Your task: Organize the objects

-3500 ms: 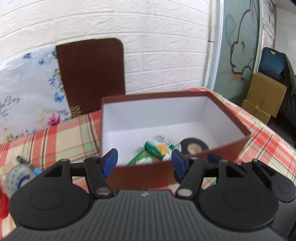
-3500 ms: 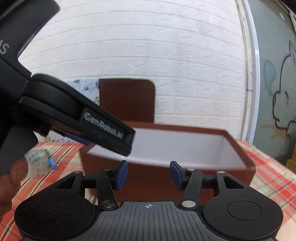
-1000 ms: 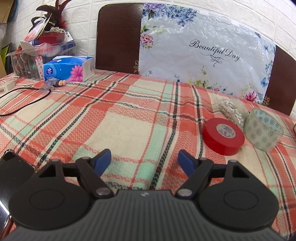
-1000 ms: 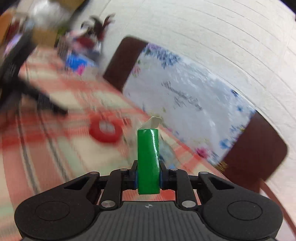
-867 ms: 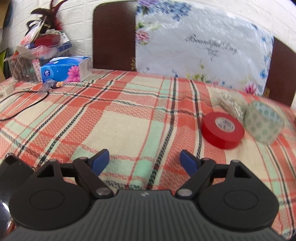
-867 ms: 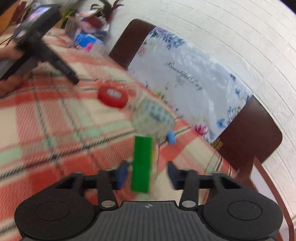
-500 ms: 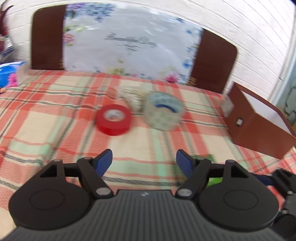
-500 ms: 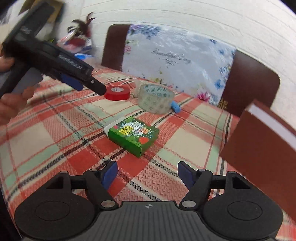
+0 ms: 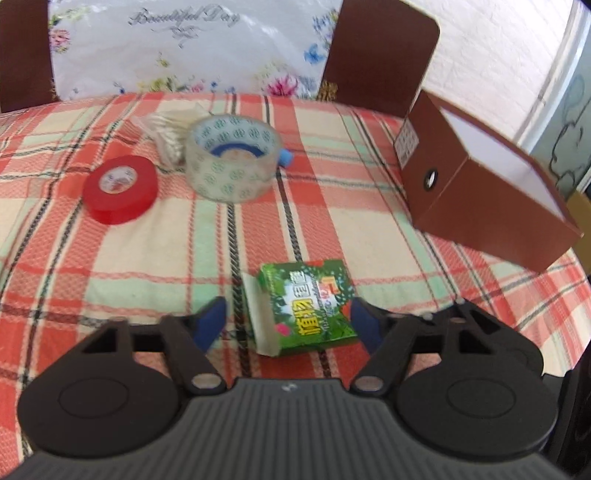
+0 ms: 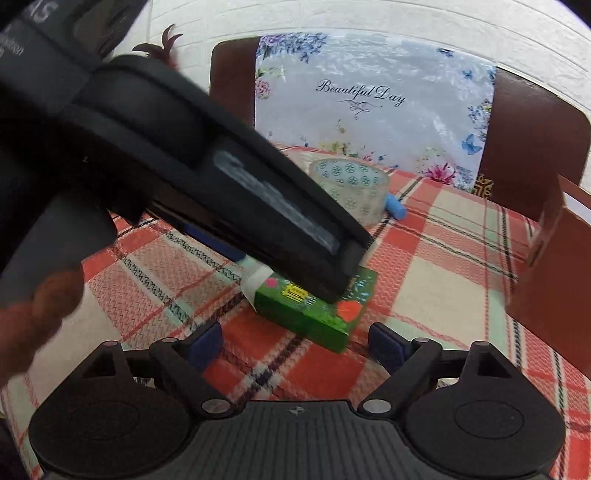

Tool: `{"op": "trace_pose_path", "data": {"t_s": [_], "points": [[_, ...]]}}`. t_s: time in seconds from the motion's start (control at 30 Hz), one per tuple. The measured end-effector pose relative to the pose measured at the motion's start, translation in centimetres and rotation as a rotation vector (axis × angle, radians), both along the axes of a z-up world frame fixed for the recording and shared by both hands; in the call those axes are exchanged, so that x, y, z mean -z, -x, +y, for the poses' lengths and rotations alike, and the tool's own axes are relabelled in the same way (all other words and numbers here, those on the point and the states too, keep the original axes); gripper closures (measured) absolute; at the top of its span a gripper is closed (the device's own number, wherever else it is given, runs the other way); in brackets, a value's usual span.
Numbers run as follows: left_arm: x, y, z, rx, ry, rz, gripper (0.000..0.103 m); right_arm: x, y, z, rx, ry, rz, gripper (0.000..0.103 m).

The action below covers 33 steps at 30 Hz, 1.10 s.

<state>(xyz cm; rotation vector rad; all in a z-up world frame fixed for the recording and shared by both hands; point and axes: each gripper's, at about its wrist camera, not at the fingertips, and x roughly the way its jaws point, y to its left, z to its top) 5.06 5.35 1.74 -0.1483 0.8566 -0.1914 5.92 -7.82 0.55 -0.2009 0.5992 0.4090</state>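
We are lining up a pickup: our left gripper hangs with jaws wide around the green packet. Our right gripper, also spread and empty, sits just behind it. Next, close left squarely.

Behind the table, from my seat

I see a plaid tablecloth, two brown chair backs, a floral "Beautiful Day" plastic sheet draped between them, and a white brick wall.

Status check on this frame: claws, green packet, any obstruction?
Left claw open around green packet, not gripping. Right claw open, empty. Packet flat on tablecloth. Nothing blocking.
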Motion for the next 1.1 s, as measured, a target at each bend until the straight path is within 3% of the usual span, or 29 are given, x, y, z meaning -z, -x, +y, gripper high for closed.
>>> {"op": "trace_pose_path", "data": {"t_s": [0.03,0.07,0.13,0.2,0.3,0.47,0.6,0.8,0.93,0.97,1.03,1.1], "points": [[0.2,-0.2,-0.2,0.015,0.009,0.014,0.056,0.0,-0.2,0.1,0.005,-0.006,0.003,0.02],[0.2,-0.2,-0.3,0.015,0.016,0.012,0.057,0.0,-0.4,0.0,0.015,-0.015,0.006,0.021],[-0.2,-0.1,-0.6,0.011,-0.01,-0.001,0.061,-0.2,-0.4,-0.5,0.068,-0.03,-0.011,0.041],[-0.8,-0.1,-0.6,0.013,0.008,-0.006,0.07,-0.7,-0.3,-1.4,0.097,-0.049,-0.02,0.041],[-2.6,0.0,-1.6,0.035,0.043,-0.041,0.07,-2.0,1.0,-2.2,0.141,-0.035,-0.117,0.041],[-6.9,-0.5,-5.5,0.127,0.052,-0.179,0.07,-5.0,2.8,-4.8,0.249,0.039,-0.333,0.041],[-9.4,-2.1,-9.8,0.219,0.055,-0.258,0.07,-6.6,2.9,-8.3,0.354,0.071,-0.433,0.041],[-9.8,-6.3,-15.5,0.302,0.025,-0.299,0.07,-7.2,0.5,-13.8,0.467,0.055,-0.43,0.041],[-8.9,-8.6,-17.6,0.308,-0.002,-0.294,0.068,-6.4,-1.9,-16.2,0.497,0.043,-0.389,0.04],[-8.5,-9.1,-18.1,0.304,-0.02,-0.289,0.063,-6.1,-2.4,-16.6,0.496,0.037,-0.38,0.04],[-7.8,-10.0,-18.7,0.287,-0.072,-0.269,0.06,-6.0,-2.6,-17.1,0.523,0.024,-0.386,0.032],[-7.5,-9.9,-18.3,0.28,-0.079,-0.248,0.06,-6.1,-1.9,-17.2,0.529,0.011,-0.391,0.031]]}}
